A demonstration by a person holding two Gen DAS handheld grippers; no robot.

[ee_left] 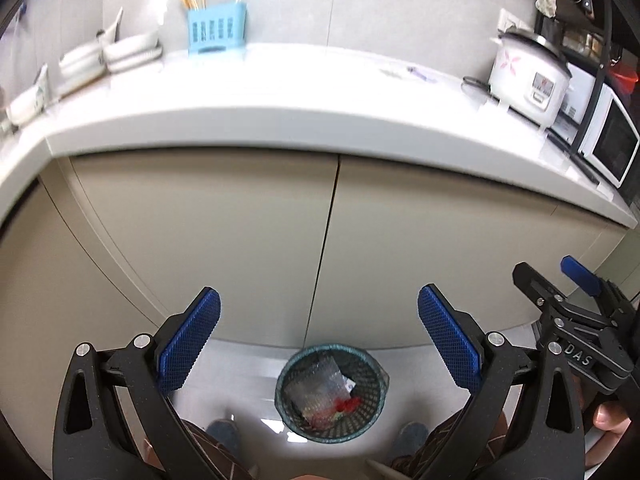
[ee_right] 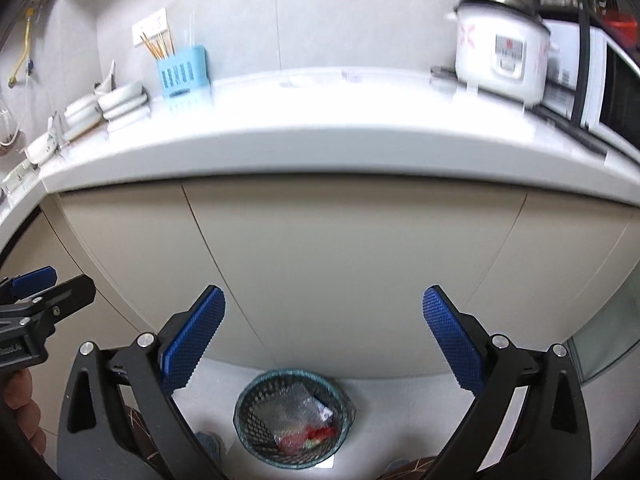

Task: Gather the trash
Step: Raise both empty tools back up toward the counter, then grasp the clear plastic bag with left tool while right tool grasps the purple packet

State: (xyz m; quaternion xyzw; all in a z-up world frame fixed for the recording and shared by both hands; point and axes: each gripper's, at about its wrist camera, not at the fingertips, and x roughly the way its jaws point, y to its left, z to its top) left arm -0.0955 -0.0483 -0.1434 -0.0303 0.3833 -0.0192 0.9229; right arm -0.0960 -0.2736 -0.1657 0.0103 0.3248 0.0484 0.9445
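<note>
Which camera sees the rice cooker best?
The right wrist view: the rice cooker looks bigger there, with its front panel facing the camera, though slightly blurred. In the left wrist view it sits smaller, off at the right edge of the counter.

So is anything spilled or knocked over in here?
Nothing stands out. The mesh bin stands upright on the floor with its wrappers inside, none showing beside it. The rice cooker, blue holder and stacked dishes sit on the counter. Some small bits lie near the counter's back, too blurred to name.
</note>
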